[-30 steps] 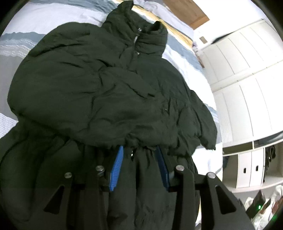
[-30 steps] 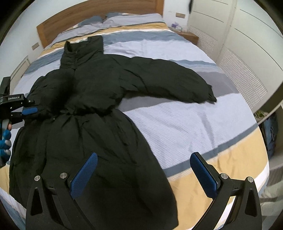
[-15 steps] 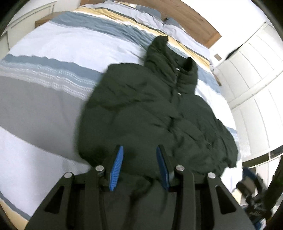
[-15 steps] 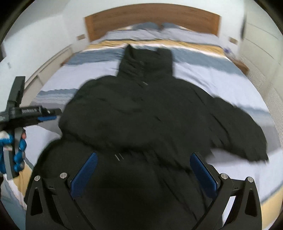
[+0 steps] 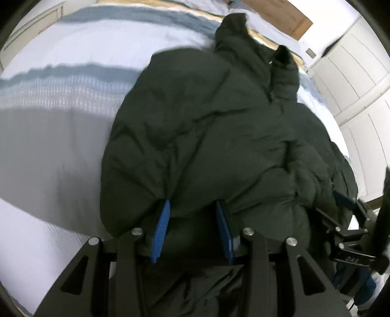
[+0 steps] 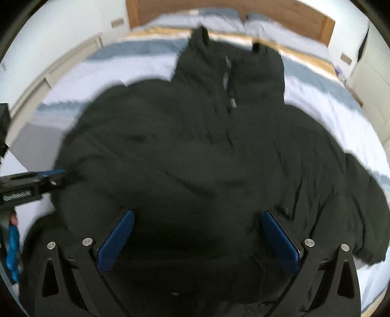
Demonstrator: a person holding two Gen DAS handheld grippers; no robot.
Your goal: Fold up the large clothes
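Note:
A large dark green puffer coat [image 5: 209, 131] lies on the bed, collar toward the headboard; it also fills the right wrist view [image 6: 195, 158]. One sleeve is folded across the chest, the other [image 6: 353, 195] lies out to the right. My left gripper [image 5: 192, 219] has its blue pads partly closed around a bulge of coat fabric at the waist. My right gripper [image 6: 197, 234] is wide open just above the coat's lower middle, holding nothing. The left gripper also shows at the left edge of the right wrist view [image 6: 52, 176].
The bed has a striped blue, grey and yellow duvet [image 5: 61, 102] and a wooden headboard [image 6: 268, 9]. White wardrobe doors [image 5: 360, 80] stand to the right. Pillows [image 6: 280, 31] lie at the head.
Both grippers have moved from the coat's lower part up toward its waist and chest. The right gripper swung left to centre over the coat. The left gripper still holds fabric.

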